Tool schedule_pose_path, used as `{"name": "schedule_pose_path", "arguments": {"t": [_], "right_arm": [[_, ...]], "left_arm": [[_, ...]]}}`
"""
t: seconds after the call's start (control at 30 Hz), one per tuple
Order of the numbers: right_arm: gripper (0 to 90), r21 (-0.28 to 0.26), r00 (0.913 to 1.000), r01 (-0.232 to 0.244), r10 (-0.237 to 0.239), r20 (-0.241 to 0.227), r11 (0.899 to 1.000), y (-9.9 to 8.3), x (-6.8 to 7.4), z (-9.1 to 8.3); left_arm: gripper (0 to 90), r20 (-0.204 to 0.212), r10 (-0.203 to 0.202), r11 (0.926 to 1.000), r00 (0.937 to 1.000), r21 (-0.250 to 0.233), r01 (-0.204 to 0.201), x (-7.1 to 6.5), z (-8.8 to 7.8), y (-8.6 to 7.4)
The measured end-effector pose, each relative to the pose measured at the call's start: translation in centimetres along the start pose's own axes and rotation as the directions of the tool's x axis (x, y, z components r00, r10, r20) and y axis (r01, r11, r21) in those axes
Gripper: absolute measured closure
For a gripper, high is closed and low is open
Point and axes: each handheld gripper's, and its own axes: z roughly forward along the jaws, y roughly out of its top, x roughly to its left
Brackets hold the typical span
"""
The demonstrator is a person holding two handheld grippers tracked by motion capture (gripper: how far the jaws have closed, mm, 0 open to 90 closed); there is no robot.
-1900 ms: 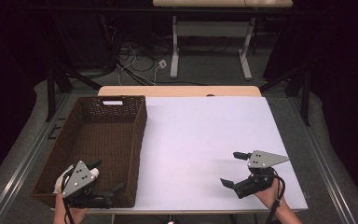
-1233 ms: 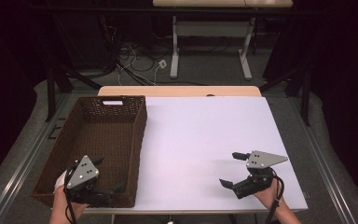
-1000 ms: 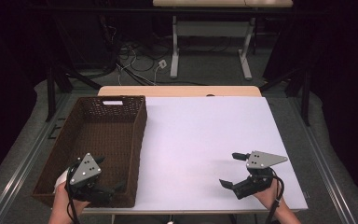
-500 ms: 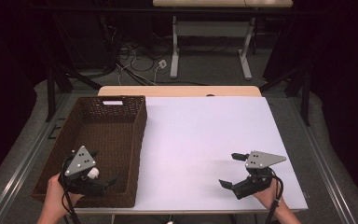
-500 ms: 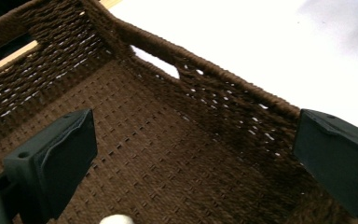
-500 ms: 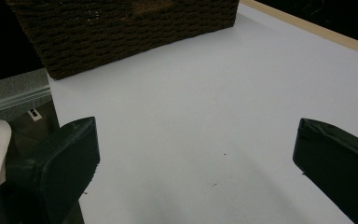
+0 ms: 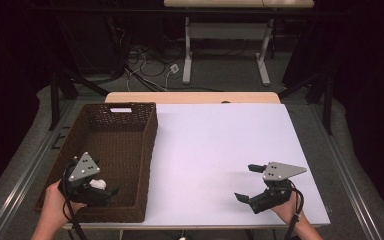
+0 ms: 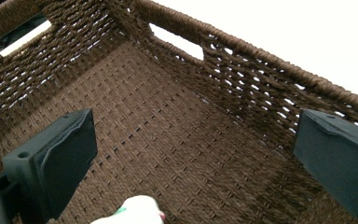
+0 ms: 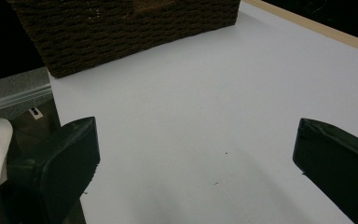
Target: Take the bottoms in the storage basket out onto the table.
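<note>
A brown wicker basket (image 7: 130, 131) stands on the left part of the white table (image 7: 220, 145). My left gripper (image 7: 107, 192) hangs inside the basket near its front wall, pointing right, jaws wide apart. In the left gripper view the left gripper (image 8: 196, 135) is open over the woven basket floor (image 8: 168, 140). A small white rounded thing (image 8: 133, 212) sits low between the jaws, touched by neither; it also shows beside the gripper (image 7: 98, 184). My right gripper (image 7: 245, 182) is open above the table's front right, and the right gripper (image 9: 196, 140) holds nothing.
The basket's outer wall (image 9: 121, 28) lies far ahead in the right gripper view. A wooden strip (image 7: 190, 97) edges the table's far side. Metal rails (image 7: 25, 170) run along the table's left. Desks and cables stand on the floor beyond.
My left gripper has moved from the basket's front edge farther into the basket and a little left. The right gripper has stayed where it was.
</note>
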Motion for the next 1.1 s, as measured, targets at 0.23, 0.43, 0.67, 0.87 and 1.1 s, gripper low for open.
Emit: {"name": "schedule_pose_path", "arguments": {"t": [0.23,0.43,0.67,0.87,1.1], "right_arm": [[0.2,0.000,1.0000,0.007,-0.007,-0.003,1.000,0.0,0.0,0.0],[0.2,0.004,1.0000,0.002,-0.002,-0.003,1.000,0.0,0.1,0.1],[0.2,0.011,0.9999,-0.001,0.002,-0.010,1.000,0.0,0.0,0.2],[0.2,0.010,0.9999,-0.002,0.002,-0.010,1.000,-0.1,0.0,0.2],[0.2,0.014,0.9999,0.001,-0.001,-0.010,1.000,-0.1,0.0,0.3]], "left_arm": [[0.0,-0.016,0.029,0.9985,0.9995,0.047,-0.028,0.7,0.3,0.0],[0.0,-0.028,0.043,0.9937,0.9987,0.105,-0.040,1.4,0.3,0.2],[0.0,-0.043,0.013,0.9911,0.9990,0.133,-0.007,2.8,0.5,0.1],[0.0,-0.047,-0.037,0.9773,0.9982,0.207,0.046,4.1,0.8,-0.7],[0.0,-0.060,-0.074,0.9543,0.9955,0.286,0.088,5.0,1.4,-1.4]]}}
